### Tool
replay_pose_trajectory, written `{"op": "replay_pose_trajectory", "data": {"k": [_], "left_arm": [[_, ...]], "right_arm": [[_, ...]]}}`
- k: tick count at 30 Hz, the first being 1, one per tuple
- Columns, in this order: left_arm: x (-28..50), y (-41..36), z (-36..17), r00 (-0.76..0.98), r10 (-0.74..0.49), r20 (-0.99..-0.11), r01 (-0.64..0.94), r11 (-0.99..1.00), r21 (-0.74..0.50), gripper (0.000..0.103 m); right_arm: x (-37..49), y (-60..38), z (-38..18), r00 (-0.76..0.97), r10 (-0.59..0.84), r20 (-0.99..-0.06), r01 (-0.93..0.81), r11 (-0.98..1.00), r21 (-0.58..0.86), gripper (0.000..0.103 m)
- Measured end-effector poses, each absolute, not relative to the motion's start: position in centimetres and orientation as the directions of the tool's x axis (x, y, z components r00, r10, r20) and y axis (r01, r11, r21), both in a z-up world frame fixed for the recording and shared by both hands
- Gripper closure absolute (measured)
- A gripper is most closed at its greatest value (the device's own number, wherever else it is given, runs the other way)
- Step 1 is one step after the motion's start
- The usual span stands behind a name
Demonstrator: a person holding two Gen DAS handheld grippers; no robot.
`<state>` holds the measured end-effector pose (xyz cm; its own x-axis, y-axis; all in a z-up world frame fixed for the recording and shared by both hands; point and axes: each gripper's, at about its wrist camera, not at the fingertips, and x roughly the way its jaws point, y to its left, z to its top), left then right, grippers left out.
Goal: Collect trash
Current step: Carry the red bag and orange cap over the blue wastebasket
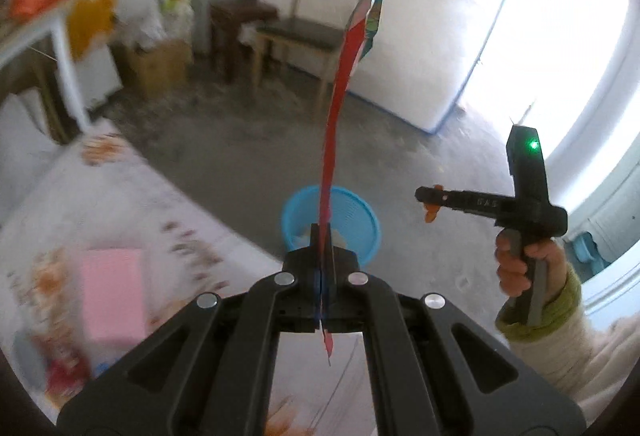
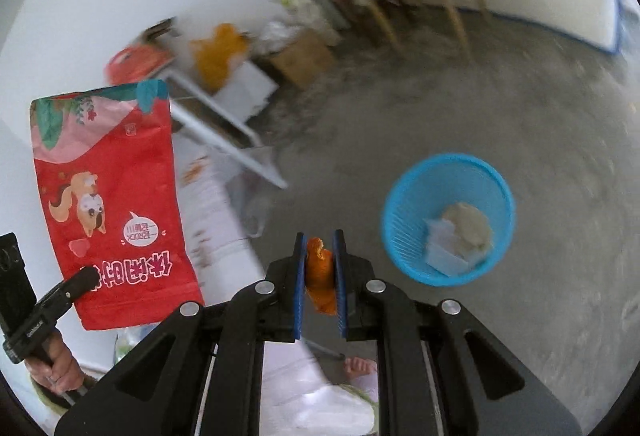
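From the left wrist view, my left gripper (image 1: pixel 322 236) has its jaws pressed together on the bottom edge of a red snack bag (image 1: pixel 340 84). I see the bag edge-on, so it looks like a thin red strip. Its long side stands up toward 12 o'clock. The blue basket (image 1: pixel 362 214) sits on the floor right behind the jaws, also at 12 o'clock, and lower down. At 3 o'clock I see my right gripper (image 1: pixel 430 204) with a small orange scrap in it. The table (image 1: pixel 132 196) with the flowery cloth is at 9 o'clock.

From the right wrist view, my right gripper (image 2: pixel 320 256) has its jaws squeezed on an orange peel (image 2: pixel 319 272). The basket (image 2: pixel 404 236) lies at 2 o'clock from these jaws, near and below, with some pale trash inside. The bag (image 2: pixel 108 204) hangs flat at 9 o'clock.

I think both pieces must go over the basket. My left gripper looks lined up with it best.
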<state>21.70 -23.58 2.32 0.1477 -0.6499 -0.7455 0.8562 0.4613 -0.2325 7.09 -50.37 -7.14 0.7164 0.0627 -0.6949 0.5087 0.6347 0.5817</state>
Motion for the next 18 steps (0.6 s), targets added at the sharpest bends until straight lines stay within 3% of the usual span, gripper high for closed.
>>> {"op": "replay_pose_trajectory", "data": {"k": [9,18], "left_arm": [[23.6,-38.2,-8.1,0.028,-0.463,-0.886,0.859,0.464,-0.215,0.103],[25.7,-46.5,-16.1,-0.057,-0.355,-0.933,0.803,0.539,-0.255,0.103]], "right_arm": [[8.3,-56.6,-18.6,0.607,0.122,-0.785,0.646,0.500,0.577,0.090],[11.7,-60.9,-26.7,0.572,0.159,-0.804,0.709,0.397,0.583,0.088]]}}
